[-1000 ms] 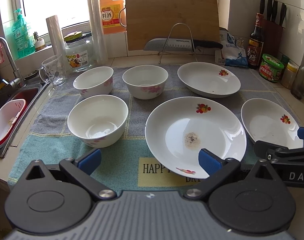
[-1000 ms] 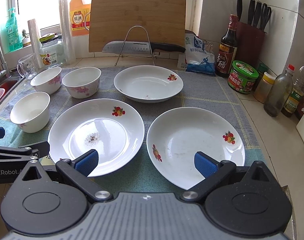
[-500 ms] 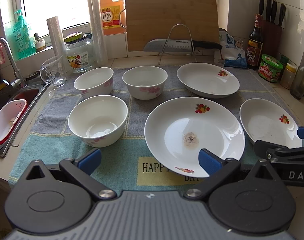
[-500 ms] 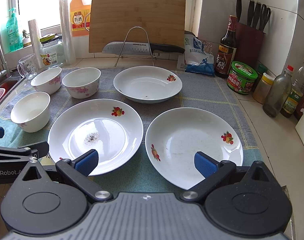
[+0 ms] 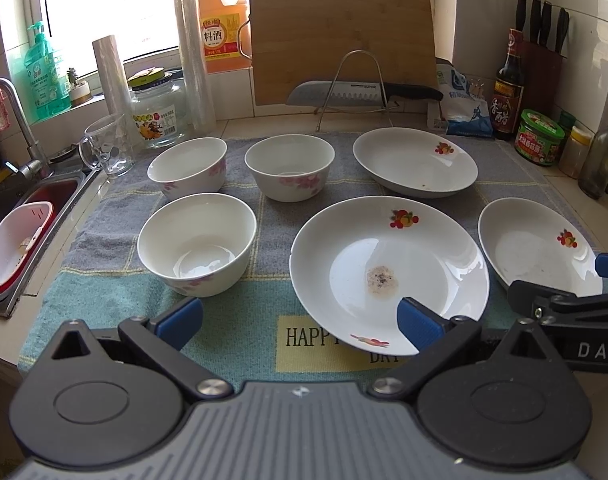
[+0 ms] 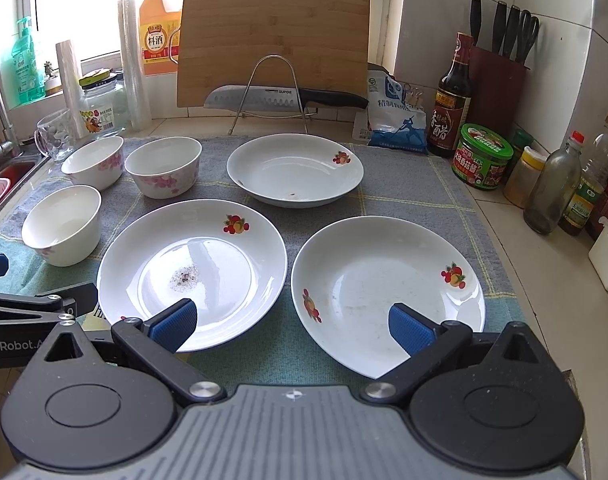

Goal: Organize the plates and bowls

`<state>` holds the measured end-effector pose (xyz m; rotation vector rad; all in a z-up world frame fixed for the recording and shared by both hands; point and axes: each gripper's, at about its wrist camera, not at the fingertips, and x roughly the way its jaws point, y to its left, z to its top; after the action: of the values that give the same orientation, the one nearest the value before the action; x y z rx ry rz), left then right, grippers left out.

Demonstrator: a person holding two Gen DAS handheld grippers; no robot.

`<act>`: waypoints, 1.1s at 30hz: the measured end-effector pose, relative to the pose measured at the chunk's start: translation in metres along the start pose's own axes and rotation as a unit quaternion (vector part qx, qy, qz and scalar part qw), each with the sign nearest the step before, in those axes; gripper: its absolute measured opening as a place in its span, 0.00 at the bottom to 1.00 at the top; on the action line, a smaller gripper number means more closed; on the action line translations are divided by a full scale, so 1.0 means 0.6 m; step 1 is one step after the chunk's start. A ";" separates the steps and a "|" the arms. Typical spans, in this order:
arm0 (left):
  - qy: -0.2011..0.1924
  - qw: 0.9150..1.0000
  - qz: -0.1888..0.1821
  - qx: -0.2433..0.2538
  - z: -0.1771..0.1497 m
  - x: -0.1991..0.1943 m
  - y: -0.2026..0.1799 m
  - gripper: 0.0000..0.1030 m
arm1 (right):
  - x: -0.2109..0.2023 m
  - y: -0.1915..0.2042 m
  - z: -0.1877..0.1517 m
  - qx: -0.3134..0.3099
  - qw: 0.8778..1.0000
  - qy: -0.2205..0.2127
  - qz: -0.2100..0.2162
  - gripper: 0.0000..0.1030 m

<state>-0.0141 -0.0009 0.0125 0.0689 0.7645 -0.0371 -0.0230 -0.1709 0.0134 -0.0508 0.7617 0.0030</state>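
Observation:
Three white bowls with pink flowers stand on the towel: a near one (image 5: 195,242) (image 6: 61,224), a far left one (image 5: 187,168) (image 6: 92,162) and a far middle one (image 5: 289,166) (image 6: 163,166). Three white plates with fruit prints lie to their right: a large soiled middle plate (image 5: 388,268) (image 6: 191,270), a far plate (image 5: 414,162) (image 6: 295,170) and a right plate (image 5: 538,250) (image 6: 386,290). My left gripper (image 5: 299,318) is open, low over the towel's near edge. My right gripper (image 6: 289,324) is open between the middle and right plates.
A grey-green towel (image 5: 259,312) covers the counter. A sink (image 5: 7,208) with a red-white basket lies at left. A cutting board (image 5: 342,40), knife on a rack (image 5: 360,92), jars, bottles (image 6: 450,100) and a knife block (image 6: 498,88) line the back and right.
Both grippers have shifted only slightly; the dishes sit a little nearer and lower in both views. Nothing was taken hold of or moved.

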 end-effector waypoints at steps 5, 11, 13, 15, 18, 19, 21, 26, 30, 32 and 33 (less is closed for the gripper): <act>0.002 1.000 -0.002 0.000 0.000 0.003 0.002 0.99 | 0.000 0.004 0.000 -0.001 1.000 0.000 -0.003 1.00; 0.002 1.000 -0.005 0.001 -0.001 0.006 0.006 0.99 | 0.001 0.007 0.002 -0.001 1.000 0.001 -0.006 1.00; 0.003 1.000 -0.006 0.003 -0.002 0.007 0.007 0.99 | 0.002 0.009 0.003 -0.001 1.000 0.002 -0.007 1.00; 0.002 1.000 -0.008 0.005 -0.001 0.008 0.007 0.99 | 0.001 0.013 0.003 -0.001 1.000 0.002 -0.010 1.00; 0.002 1.000 -0.011 0.009 0.000 0.009 0.008 0.99 | 0.000 0.016 0.004 0.001 1.000 0.002 -0.014 1.00; 0.002 1.000 -0.012 0.010 0.000 0.010 0.010 0.99 | 0.000 0.018 0.004 0.001 1.000 0.001 -0.016 1.00; 0.001 1.000 -0.015 0.013 0.001 0.011 0.012 0.99 | -0.001 0.021 0.005 0.001 1.000 0.001 -0.018 1.00; -0.016 0.999 -0.024 0.024 0.002 0.010 0.019 0.99 | -0.006 0.030 0.006 0.001 1.000 -0.004 -0.025 1.00; -0.031 0.998 -0.045 0.036 0.006 0.008 0.029 0.99 | -0.010 0.035 0.006 0.004 0.999 -0.011 -0.034 1.00; -0.036 0.996 -0.069 0.035 0.008 0.008 0.037 0.99 | -0.012 0.035 0.007 0.003 0.999 -0.014 -0.041 1.00; -0.038 0.995 -0.081 0.035 0.008 0.007 0.041 0.99 | -0.013 0.036 0.006 0.003 0.999 -0.016 -0.044 1.00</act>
<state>-0.0061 0.0232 0.0143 0.0718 0.6912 -0.2187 -0.0263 -0.1491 0.0203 -0.0781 0.7260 -0.0831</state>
